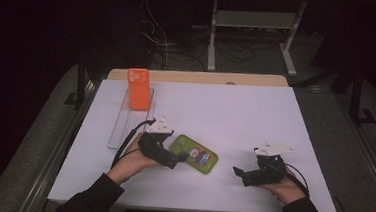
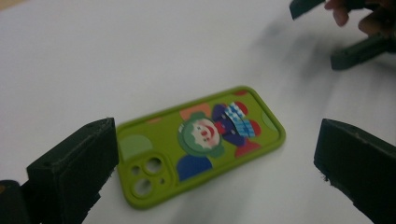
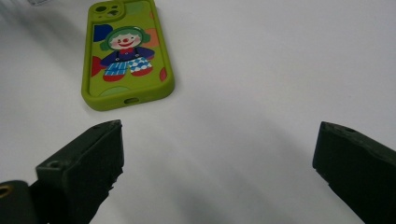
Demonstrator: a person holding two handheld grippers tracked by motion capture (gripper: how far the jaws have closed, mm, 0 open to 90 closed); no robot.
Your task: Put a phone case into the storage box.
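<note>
From the high view, the green phone case [image 1: 193, 153] lies flat on the white table [image 1: 235, 114] a little left of the frame's centre, lower half. The left gripper [image 1: 181, 158] is right at its near-left end, jaws spread and reaching onto it, though I cannot tell from here whether they touch. The right gripper [image 1: 238, 172] sits well apart at the lower right, jaws also parted and holding nothing. At the upper left an orange phone case [image 1: 138, 88] stands propped on a clear tray [image 1: 124, 126].

In the left gripper view, the green phone case [image 2: 201, 144] fills the middle of the frame, its camera cut-outs toward the lower left and a clown picture on its back. The two black jaws stand wide at the lower corners, the left one just beside the case's camera end. The other gripper's jaws show blurred at the upper right.

In the right gripper view, the case [image 3: 124, 53] lies at the upper left, its port end nearest, well clear of the wide-open jaws.

It looks like a soft, light silicone shell: bendy, slightly grippy, not fragile. Lying flat, it offers little to bite. I'd take it across the two long side walls near mid-length, or pinch one rim, expecting it to flex.
</note>
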